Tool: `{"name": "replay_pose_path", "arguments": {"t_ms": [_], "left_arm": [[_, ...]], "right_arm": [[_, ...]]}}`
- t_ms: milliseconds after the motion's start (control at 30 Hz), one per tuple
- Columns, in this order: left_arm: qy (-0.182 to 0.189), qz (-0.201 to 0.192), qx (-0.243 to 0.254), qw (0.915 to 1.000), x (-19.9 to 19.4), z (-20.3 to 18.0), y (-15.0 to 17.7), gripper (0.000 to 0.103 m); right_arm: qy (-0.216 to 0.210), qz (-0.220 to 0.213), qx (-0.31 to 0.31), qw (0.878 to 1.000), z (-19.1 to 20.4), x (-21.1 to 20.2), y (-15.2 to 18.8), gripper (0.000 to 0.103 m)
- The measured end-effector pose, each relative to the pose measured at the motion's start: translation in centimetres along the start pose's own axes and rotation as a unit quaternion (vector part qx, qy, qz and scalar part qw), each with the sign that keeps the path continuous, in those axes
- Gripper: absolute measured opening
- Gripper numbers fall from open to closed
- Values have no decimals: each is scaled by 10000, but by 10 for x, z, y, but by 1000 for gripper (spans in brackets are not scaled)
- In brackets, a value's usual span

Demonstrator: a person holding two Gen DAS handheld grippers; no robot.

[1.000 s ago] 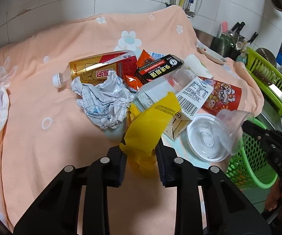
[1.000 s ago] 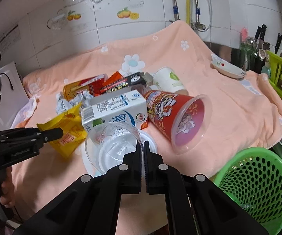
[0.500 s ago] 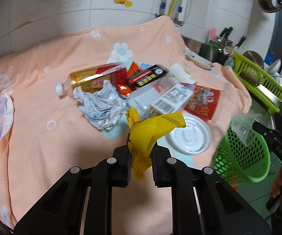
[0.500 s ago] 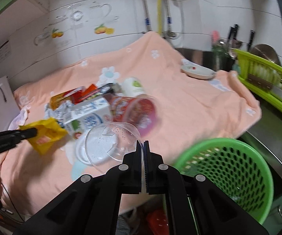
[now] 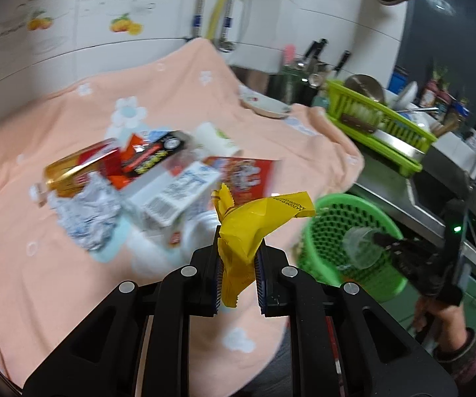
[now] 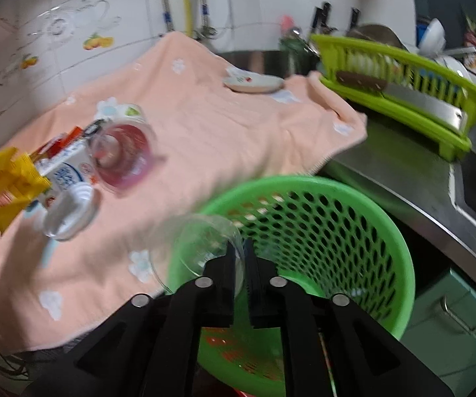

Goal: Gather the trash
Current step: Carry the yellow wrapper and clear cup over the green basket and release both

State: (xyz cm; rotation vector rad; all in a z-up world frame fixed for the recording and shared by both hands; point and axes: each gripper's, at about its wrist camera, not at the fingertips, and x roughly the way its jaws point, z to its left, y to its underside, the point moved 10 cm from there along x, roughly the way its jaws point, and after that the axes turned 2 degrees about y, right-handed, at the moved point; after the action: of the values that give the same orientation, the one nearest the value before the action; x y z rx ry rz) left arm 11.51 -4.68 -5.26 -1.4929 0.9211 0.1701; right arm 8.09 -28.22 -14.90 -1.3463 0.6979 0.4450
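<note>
**Wrapper and cup at the basket**

The left tool (image 5: pixel 238 248) is clamped on a yellow wrapper (image 5: pixel 254 225) above the bench's near edge. The right tool (image 6: pixel 242 258), jaws opening, has a clear cup (image 6: pixel 201 244) between them over the green basket (image 6: pixel 320 205).

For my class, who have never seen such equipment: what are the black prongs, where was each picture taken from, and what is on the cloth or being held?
No robot here: a person holds a hand-held gripper in each hand, each carrying a forward-looking camera. One picture looks along the left gripper, clamped on a yellow wrapper. The other looks along the right gripper, whose jaws are opening around a clear plastic cup over the green basket. On the peach cloth lie a carton, crumpled paper and other rubbish.
</note>
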Motion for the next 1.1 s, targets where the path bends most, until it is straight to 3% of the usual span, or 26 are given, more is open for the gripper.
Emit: {"name": "replay_pose_path", "arguments": {"t_ms": [133, 400, 667, 1100], "left_arm": [[261, 95, 243, 9993, 14, -31, -5, 16], [878, 443, 599, 9933, 54, -96, -3, 16], [1170, 884, 905, 9850, 96, -141, 13, 16], [1464, 1170, 1146, 9756, 129, -177, 34, 22]], "right_arm": [[78, 55, 143, 9999, -15, 1, 8, 15], [272, -15, 351, 9990, -41, -11, 16, 38], [431, -104, 524, 9976, -65, -29, 23, 59], [487, -201, 663, 9964, -78, -37, 25, 68]]}}
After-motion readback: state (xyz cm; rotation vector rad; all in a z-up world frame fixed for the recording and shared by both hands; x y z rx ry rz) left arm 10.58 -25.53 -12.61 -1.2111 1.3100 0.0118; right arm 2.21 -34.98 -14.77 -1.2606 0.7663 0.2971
